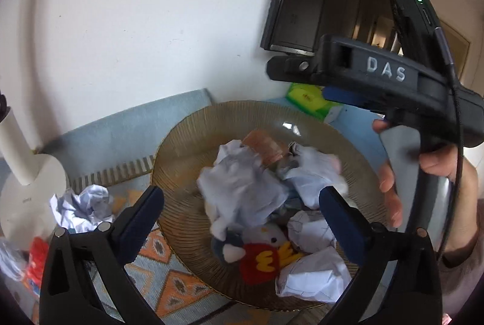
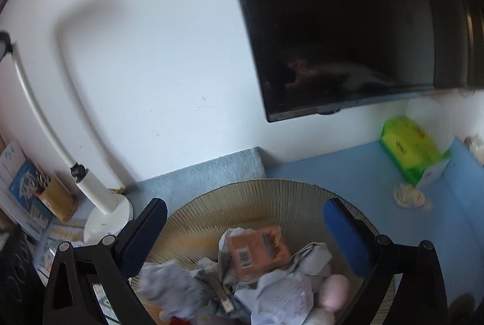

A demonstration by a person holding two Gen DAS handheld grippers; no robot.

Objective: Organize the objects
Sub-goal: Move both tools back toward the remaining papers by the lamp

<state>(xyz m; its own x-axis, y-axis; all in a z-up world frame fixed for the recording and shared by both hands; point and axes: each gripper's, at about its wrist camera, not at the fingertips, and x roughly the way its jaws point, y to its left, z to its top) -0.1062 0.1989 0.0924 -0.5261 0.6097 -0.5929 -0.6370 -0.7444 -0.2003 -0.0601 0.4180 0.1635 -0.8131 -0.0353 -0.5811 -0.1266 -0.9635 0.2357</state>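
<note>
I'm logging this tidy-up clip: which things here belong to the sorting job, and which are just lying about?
Job:
ribbed bowl
crumpled papers
plush toy
orange packet
loose paper ball
left gripper
right gripper

Lying about:
desk lamp
monitor
green tissue pack

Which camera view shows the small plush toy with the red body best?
The left wrist view: the plush toy lies in full sight in the ribbed bowl, among crumpled papers. The right wrist view shows, at most, a red sliver at its bottom edge.
</note>
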